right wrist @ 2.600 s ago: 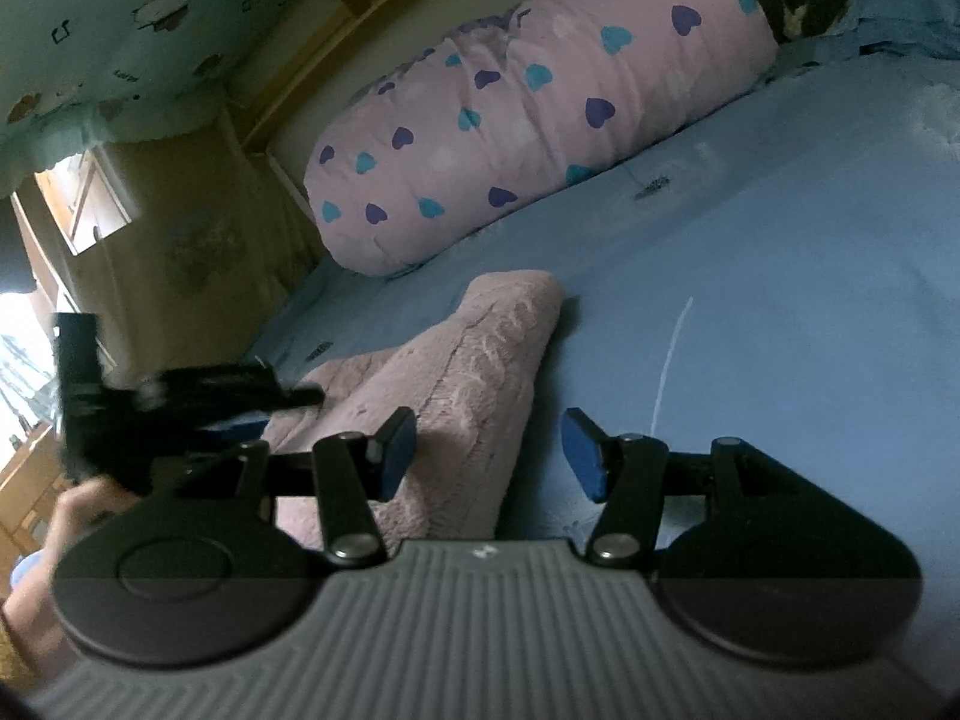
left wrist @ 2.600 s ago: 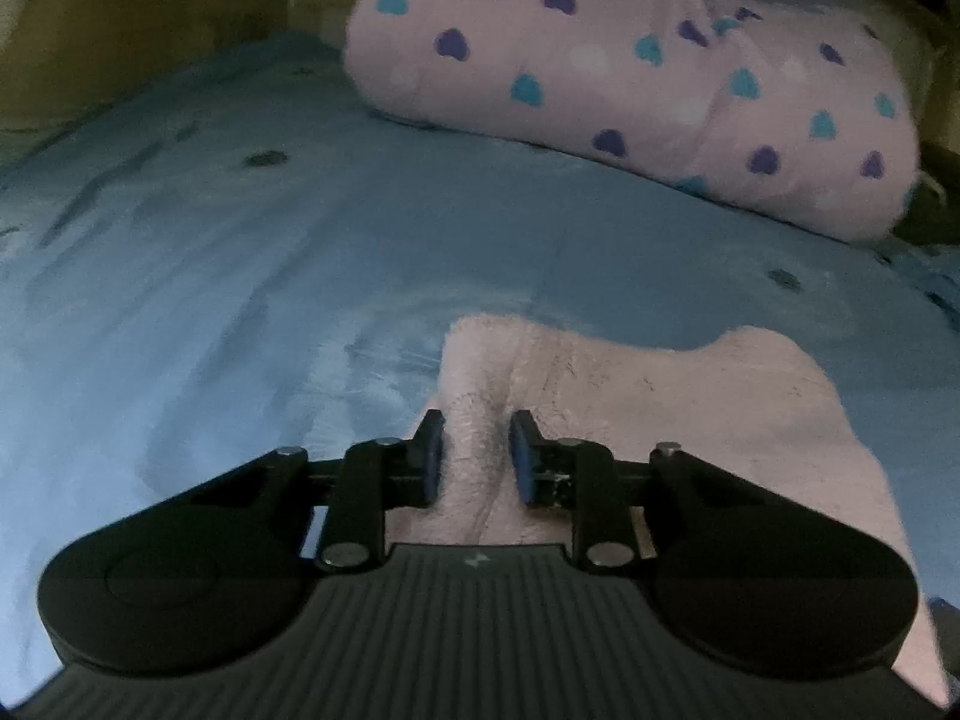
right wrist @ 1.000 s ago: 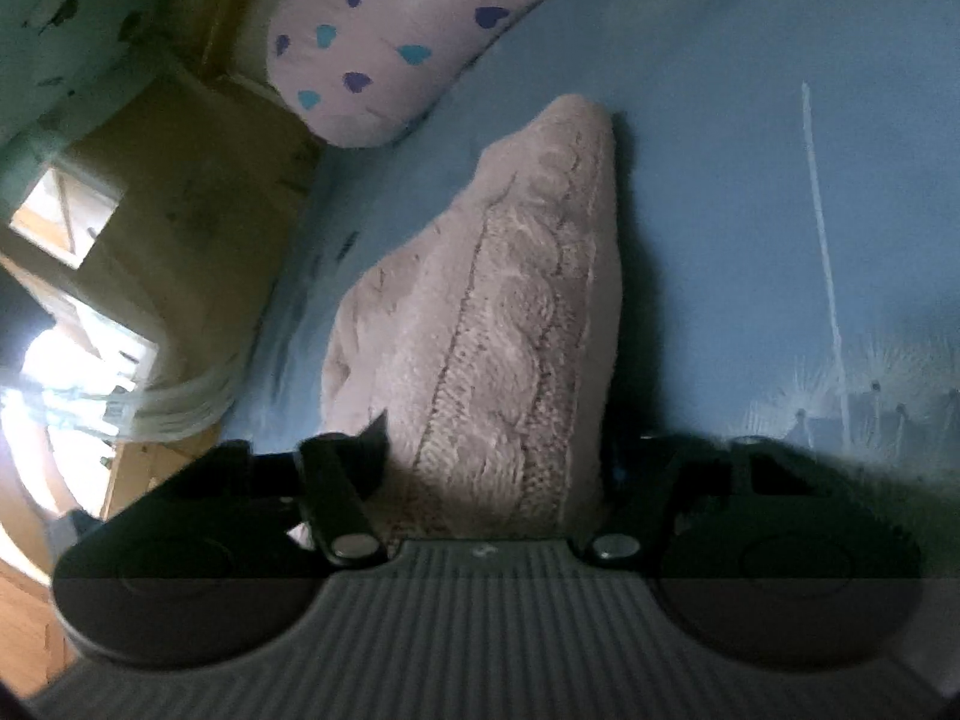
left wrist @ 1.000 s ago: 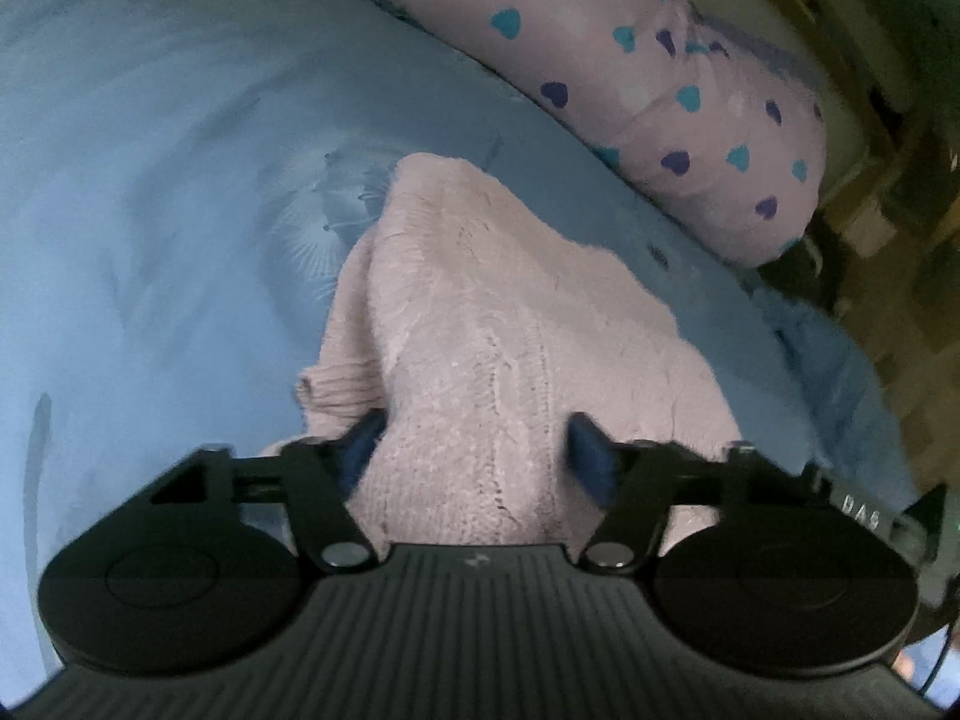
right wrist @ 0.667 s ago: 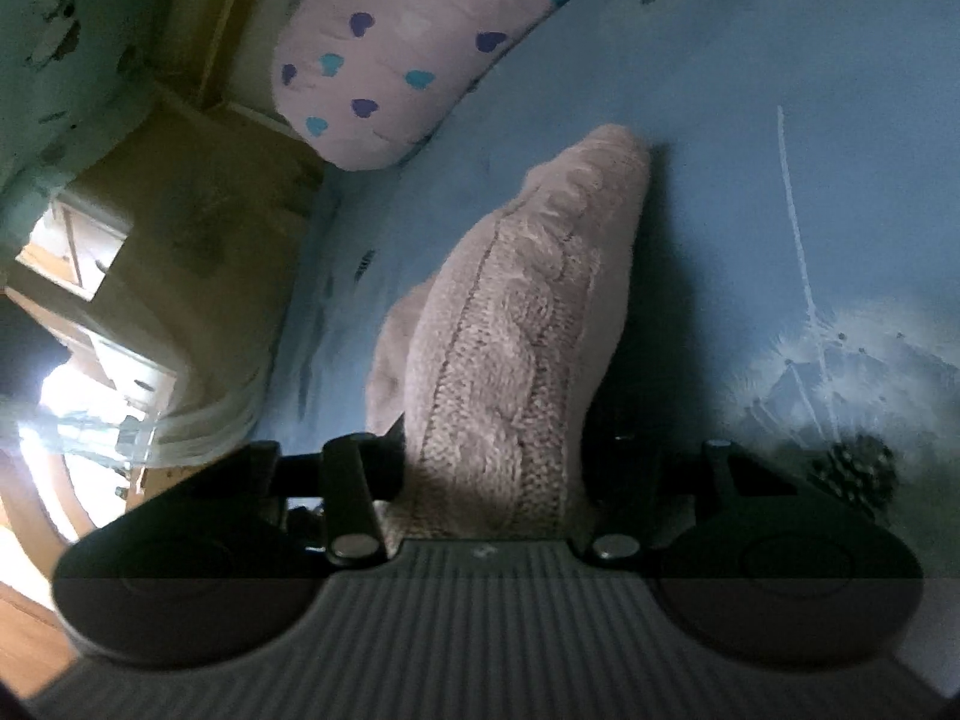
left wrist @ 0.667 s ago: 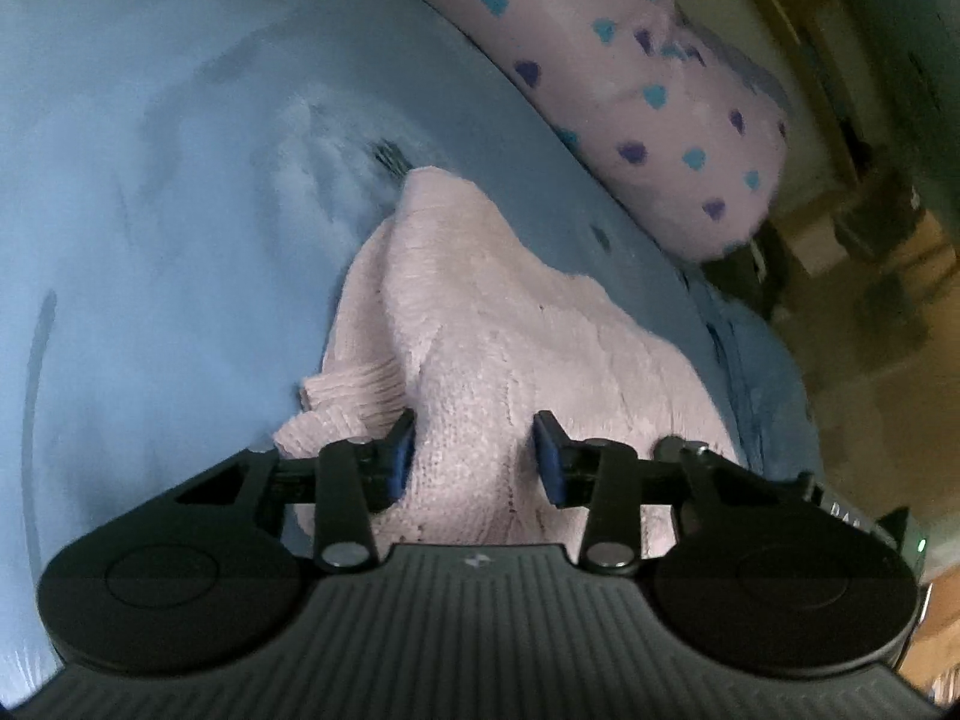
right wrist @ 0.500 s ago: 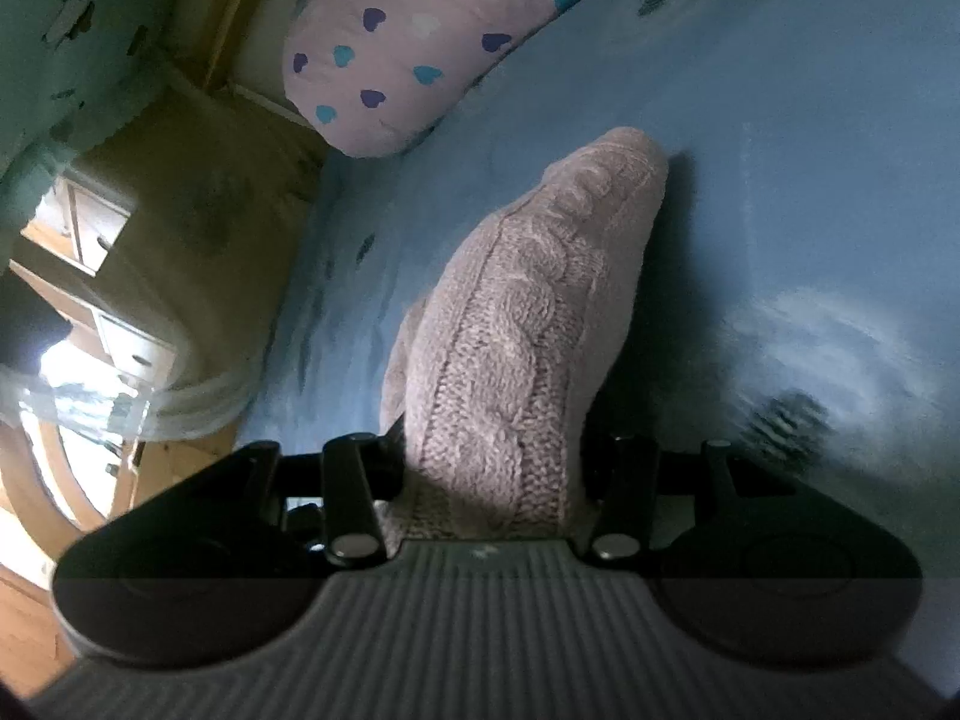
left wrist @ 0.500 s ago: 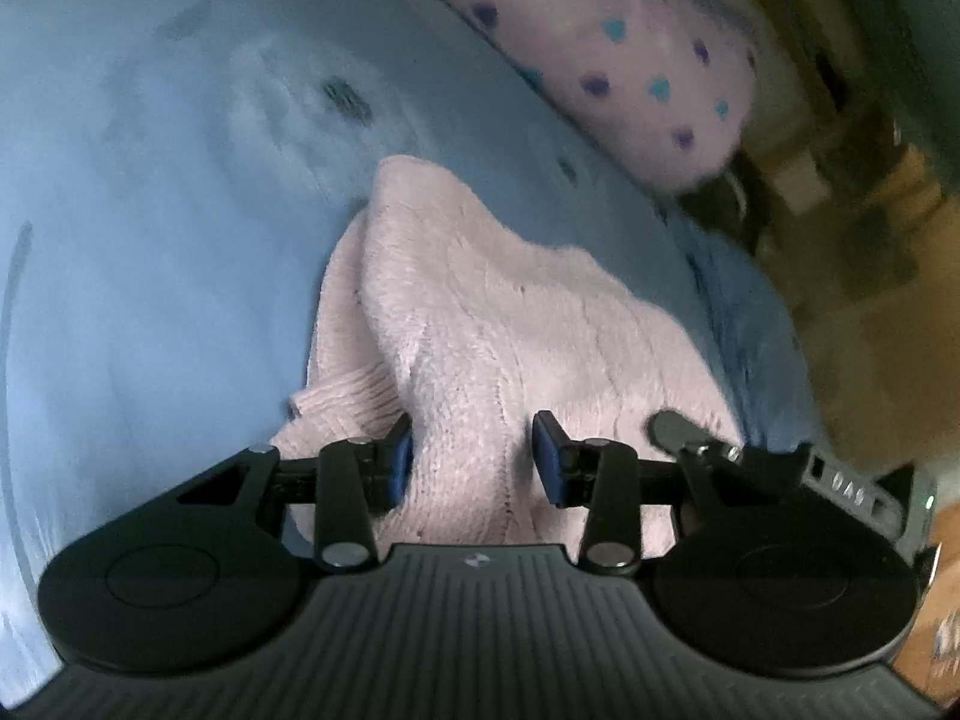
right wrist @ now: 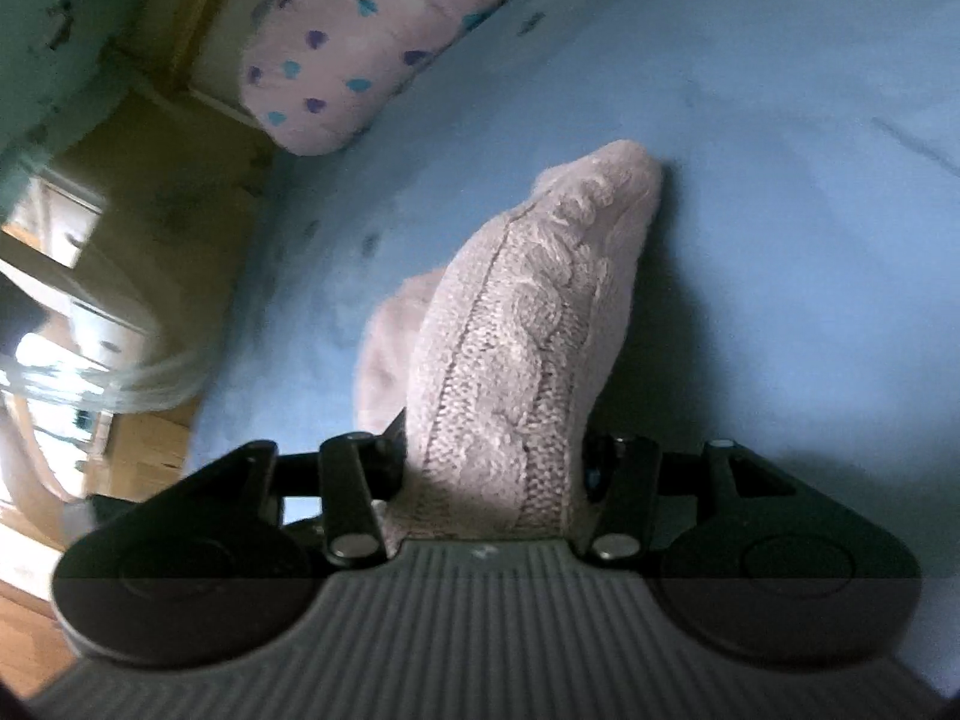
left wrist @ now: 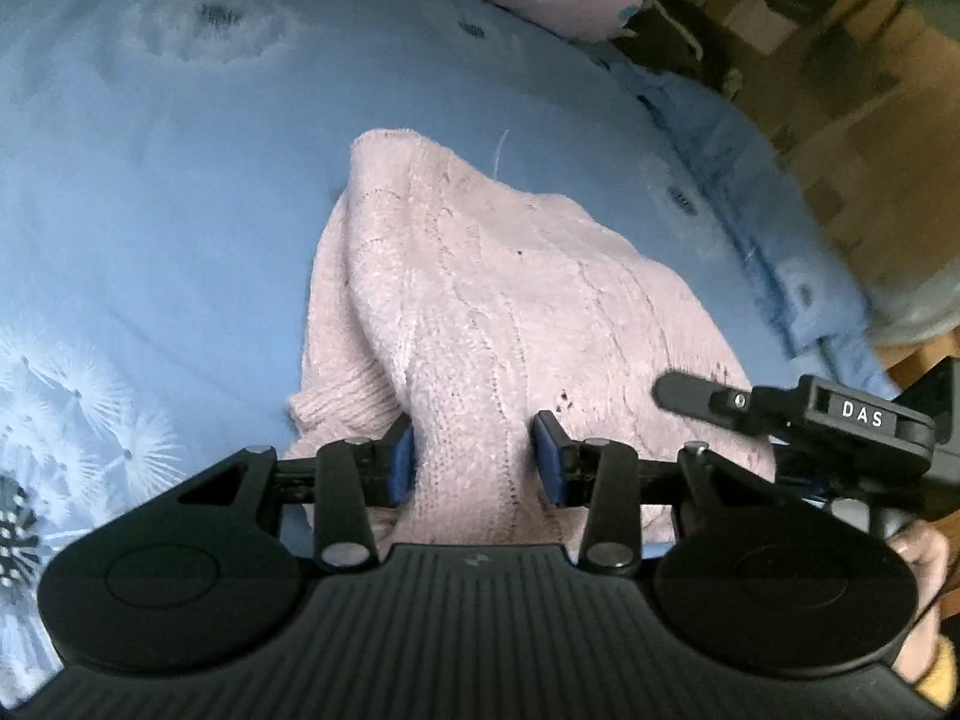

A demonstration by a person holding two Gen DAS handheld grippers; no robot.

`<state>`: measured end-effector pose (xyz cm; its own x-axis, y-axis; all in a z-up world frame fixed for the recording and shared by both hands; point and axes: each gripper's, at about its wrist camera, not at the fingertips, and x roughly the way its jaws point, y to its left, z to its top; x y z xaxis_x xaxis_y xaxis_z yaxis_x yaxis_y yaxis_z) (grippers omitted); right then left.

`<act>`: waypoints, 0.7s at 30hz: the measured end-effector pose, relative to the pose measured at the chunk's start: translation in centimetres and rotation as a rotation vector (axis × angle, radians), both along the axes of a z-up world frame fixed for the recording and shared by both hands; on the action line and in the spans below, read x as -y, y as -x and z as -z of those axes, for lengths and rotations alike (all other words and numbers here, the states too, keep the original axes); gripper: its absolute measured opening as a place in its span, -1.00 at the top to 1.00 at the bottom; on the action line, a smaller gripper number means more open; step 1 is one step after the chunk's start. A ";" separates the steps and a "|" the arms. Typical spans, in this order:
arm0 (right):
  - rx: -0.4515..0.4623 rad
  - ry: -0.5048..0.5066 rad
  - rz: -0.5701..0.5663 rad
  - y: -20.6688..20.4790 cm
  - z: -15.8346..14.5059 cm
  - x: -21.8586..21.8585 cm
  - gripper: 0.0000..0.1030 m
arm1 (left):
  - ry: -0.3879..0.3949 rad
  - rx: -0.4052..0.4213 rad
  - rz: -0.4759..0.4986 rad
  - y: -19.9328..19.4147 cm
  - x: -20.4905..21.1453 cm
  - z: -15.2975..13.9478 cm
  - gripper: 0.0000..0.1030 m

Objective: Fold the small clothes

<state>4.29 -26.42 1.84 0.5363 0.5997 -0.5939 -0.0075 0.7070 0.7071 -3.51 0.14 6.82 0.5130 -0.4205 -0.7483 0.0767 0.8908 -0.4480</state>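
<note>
Both grippers have the garment. My left gripper [left wrist: 474, 459] has its blue pads pinched onto a bunched ridge of the pale pink cable-knit sweater [left wrist: 498, 294]. The gap between them is narrow and full of knit. My right gripper [right wrist: 495, 468] is clamped the same way on the sweater's near edge, with fabric filling the space between its fingers.

The sweater runs forward from both sets of fingers. Its long axis points away from me toward the pink heart-print pillow [right wrist: 354, 54]. The near edge is lifted into the two grips, and the far tip rests on the light blue dandelion-print bedsheet [left wrist: 156, 192]. The sweater looks tented in between, though I can't tell how far it is off the sheet.

The right gripper's body shows at the right of the left wrist view, close beside my left gripper. So both grips sit on the same near edge, and neither is clearly nearer the far tip.

My read is that the next move is to carry the near edge forward along that axis and lay it over the far end.

The knit is thick and soft. A ribbed cuff or hem sticks out to the left below the main body, and a second layer shows behind the cable panel in the right view. The sweater looks already doubled. There's a risk the loose cuff slips out and spoils the fold.
</note>
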 end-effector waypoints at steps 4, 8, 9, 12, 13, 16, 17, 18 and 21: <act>-0.006 0.065 0.023 1.3 1.7 0.6 -0.12 | -0.064 0.027 -0.002 1.2 0.8 -0.9 0.08; 0.068 0.102 0.047 3.2 1.1 0.8 -0.12 | -0.162 0.072 0.001 2.3 0.9 -1.9 0.00; 0.093 0.122 0.057 3.8 0.7 0.8 -0.12 | -0.199 0.082 0.010 2.6 0.9 -1.9 -0.07; 0.207 0.207 0.114 6.6 -0.6 0.6 -0.11 | -0.296 0.091 0.034 2.8 1.2 -0.9 -0.15; 0.248 0.238 0.119 7.5 -0.9 0.3 -0.11 | -0.308 0.092 0.031 2.8 1.1 -0.5 -0.17; 0.274 0.315 0.111 8.3 -0.4 -0.4 -0.09 | -0.334 0.116 0.015 3.0 1.1 -0.1 -0.34; 0.271 0.335 0.101 8.3 0.3 -0.5 -0.09 | -0.348 0.123 0.009 3.1 1.2 0.0 -0.40; 0.261 0.348 0.097 8.5 0.9 -0.2 -0.09 | -0.358 0.128 0.003 3.3 1.2 0.0 -0.41; 0.247 0.357 0.090 8.3 2.5 -0.5 -0.09 | -0.365 0.149 -0.020 4.1 1.6 -0.4 -0.41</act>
